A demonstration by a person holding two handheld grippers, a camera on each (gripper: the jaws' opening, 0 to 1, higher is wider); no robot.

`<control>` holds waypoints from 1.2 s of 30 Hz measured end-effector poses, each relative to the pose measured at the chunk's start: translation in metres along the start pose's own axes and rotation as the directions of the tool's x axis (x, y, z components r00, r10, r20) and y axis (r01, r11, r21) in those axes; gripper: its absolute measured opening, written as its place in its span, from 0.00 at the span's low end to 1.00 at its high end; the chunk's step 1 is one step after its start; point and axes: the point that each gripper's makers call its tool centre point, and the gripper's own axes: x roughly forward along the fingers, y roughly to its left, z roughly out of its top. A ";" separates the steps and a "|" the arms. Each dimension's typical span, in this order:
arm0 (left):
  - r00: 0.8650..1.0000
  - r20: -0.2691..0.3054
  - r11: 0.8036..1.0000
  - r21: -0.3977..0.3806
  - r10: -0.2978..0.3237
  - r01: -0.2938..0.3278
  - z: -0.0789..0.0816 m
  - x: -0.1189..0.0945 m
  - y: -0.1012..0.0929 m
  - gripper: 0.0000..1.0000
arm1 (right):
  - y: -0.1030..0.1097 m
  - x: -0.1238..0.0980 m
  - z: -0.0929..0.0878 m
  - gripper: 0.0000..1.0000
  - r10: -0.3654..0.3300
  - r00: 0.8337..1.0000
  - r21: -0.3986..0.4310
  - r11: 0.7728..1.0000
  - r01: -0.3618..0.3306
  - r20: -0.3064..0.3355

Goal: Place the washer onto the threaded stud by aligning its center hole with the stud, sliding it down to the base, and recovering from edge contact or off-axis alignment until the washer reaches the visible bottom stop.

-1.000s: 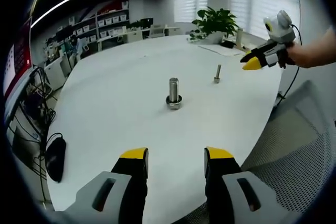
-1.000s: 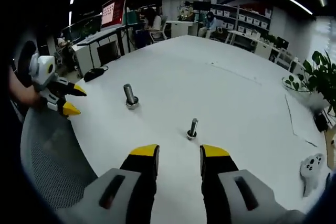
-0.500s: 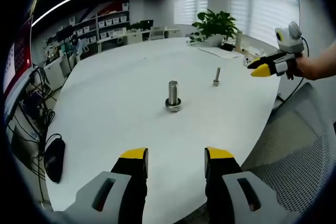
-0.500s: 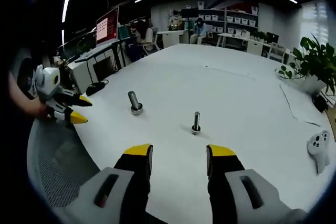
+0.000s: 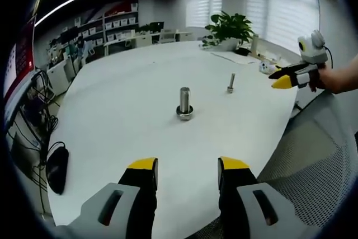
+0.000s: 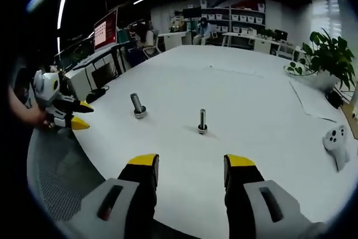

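Washer sits at the base of the thick threaded stud, which stands upright on the white table, well in from the near edge; in the right gripper view the same stud stands toward the table's left side, with its ring at the foot; a thinner stud stands upright farther along, apart from the first, and in the right gripper view it is nearer the middle. Left tool hangs over the near edge with its yellow-tipped jaws spread and nothing between them; right tool likewise has its jaws parted and bare; each tool appears off the table's edge in the other's view, over a grey mesh chair. White controller lies near the table's right edge; potted plant stands at the far edge.
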 end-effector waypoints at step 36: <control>1.000 -0.015 0.999 0.039 -0.010 0.010 0.000 0.003 -0.005 0.40 | -0.012 0.007 -0.014 0.49 -0.076 0.996 -0.084 0.994 0.072 -0.041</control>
